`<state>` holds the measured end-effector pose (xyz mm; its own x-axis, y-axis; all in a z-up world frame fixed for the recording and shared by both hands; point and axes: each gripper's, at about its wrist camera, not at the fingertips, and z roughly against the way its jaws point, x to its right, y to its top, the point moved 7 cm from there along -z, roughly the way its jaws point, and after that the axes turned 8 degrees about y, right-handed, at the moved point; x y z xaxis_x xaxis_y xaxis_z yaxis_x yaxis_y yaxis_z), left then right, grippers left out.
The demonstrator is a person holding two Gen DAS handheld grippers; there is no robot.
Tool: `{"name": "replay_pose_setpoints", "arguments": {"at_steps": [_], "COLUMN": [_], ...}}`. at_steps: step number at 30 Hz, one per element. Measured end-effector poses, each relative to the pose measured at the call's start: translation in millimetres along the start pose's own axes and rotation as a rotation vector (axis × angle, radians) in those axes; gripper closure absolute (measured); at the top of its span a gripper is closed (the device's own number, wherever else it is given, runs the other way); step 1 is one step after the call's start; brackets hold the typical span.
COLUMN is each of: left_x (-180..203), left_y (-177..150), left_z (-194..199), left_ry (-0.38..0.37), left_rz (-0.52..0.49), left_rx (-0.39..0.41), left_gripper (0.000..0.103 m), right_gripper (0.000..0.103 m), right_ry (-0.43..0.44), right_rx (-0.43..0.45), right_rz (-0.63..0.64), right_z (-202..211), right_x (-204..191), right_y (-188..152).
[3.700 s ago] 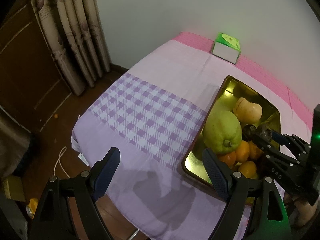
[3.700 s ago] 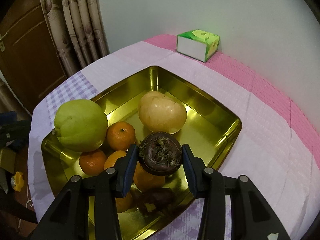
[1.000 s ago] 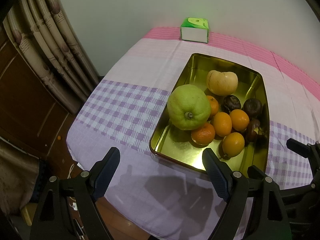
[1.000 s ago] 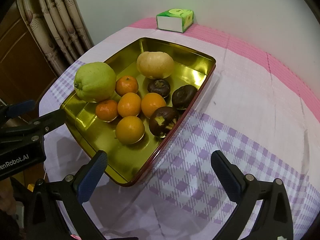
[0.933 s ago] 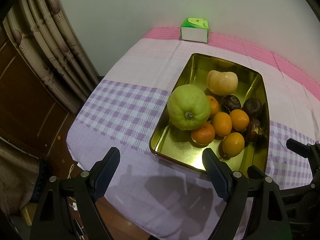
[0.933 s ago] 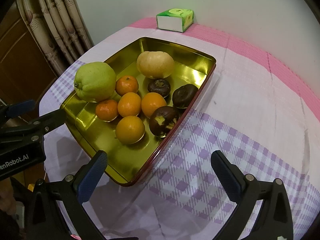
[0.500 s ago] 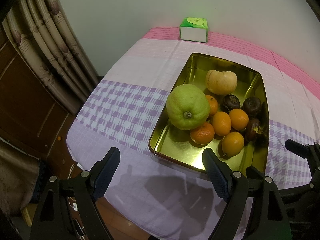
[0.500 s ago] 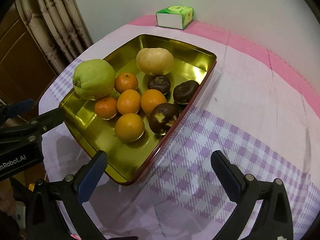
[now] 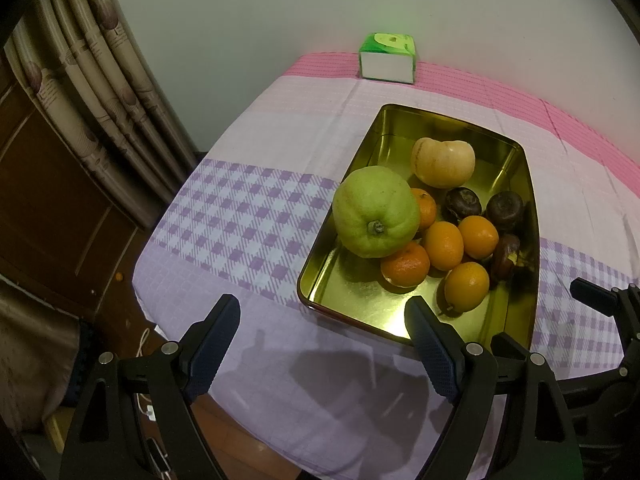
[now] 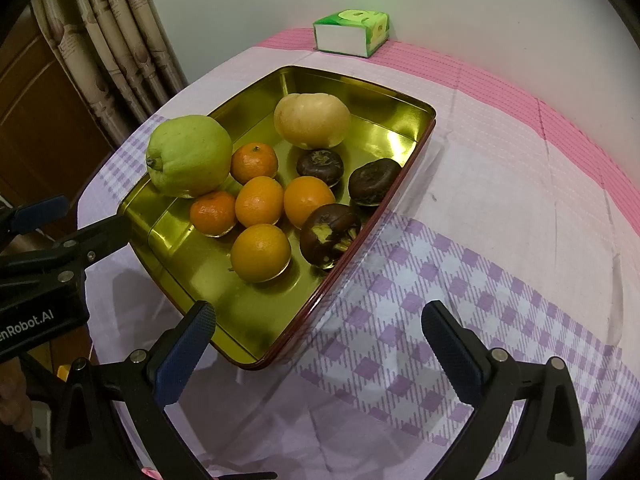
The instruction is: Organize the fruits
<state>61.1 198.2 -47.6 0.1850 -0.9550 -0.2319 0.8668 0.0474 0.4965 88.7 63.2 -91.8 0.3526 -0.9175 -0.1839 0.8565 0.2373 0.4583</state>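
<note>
A gold metal tray [image 9: 384, 320] [image 10: 248, 320] sits on the table and holds all the fruit. In it lie a big green citrus [image 9: 375, 212] [image 10: 189, 155], a pale yellow fruit [image 9: 443, 163] [image 10: 312, 121], several oranges [image 9: 443, 240] [image 10: 259, 201] and three dark mangosteens [image 9: 504, 210] [image 10: 330, 234]. My left gripper [image 9: 320, 340] is open and empty, over the table's near edge at the tray's near left corner. My right gripper [image 10: 320, 336] is open and empty, above the tray's near right corner.
A green and white tissue box [image 9: 387, 62] [image 10: 352, 32] stands at the table's far edge by the wall. The cloth [image 9: 248, 220] is pink and purple check. Curtains [image 9: 100, 92] and a wooden door hang at left, past the table edge.
3.7 s ago my right gripper held a mangosteen over the tray; it now lies in the tray and the gripper is open and drawn back. Both views have pulled back slightly.
</note>
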Motion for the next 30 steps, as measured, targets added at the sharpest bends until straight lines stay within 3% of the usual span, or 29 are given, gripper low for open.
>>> {"name": "replay_pose_setpoints", "arguments": {"at_steps": [30], "left_x": [-0.9], "left_y": [3.0], "left_z": [2.0], "left_ry": [-0.009], "left_rz": [-0.01], "left_rx": [0.004], "left_gripper": [0.019], "right_gripper": [0.001], "right_ry": [0.005], "right_rx": [0.0], "right_rz": [0.0], "right_z": [0.0], "right_x": [0.5], "right_y": [0.2]}}
